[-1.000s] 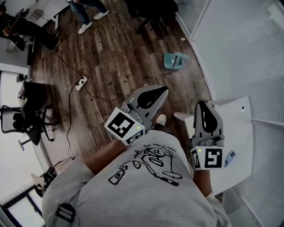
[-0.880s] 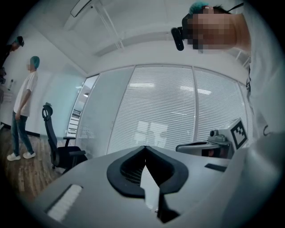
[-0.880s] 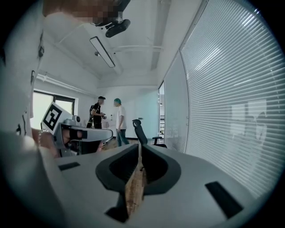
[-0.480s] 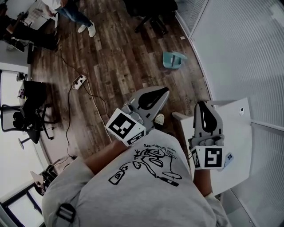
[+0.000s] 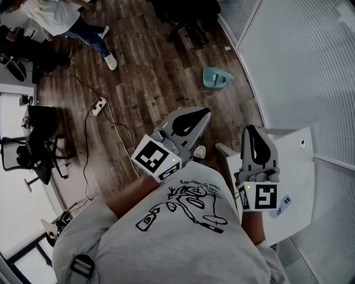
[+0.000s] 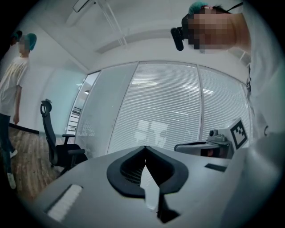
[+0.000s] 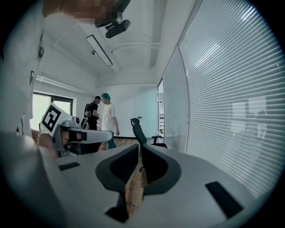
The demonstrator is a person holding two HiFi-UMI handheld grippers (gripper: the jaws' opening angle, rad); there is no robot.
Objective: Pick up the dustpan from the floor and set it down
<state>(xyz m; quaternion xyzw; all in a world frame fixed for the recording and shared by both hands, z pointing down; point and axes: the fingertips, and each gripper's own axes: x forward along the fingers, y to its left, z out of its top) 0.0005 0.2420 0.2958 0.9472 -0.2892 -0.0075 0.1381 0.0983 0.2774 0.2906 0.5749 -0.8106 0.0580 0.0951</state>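
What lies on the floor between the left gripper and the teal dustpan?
Nothing: in the head view, only bare wooden floor shows between the left gripper and the dustpan.

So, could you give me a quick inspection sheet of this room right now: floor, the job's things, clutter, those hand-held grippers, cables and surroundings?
Surface: dark wooden plank floor; a white table at the person's right.
Job's things: teal dustpan lying on the floor by the curved wall, well ahead of both grippers, untouched.
Clutter: one small object on the table, too small to identify.
Grippers: left gripper and right gripper held out in front of the chest, jaws together, nothing between them.
Cables: white power strip with a cable trailing across the floor.
Surroundings: blinds on the right, an office chair at left, another person far off.
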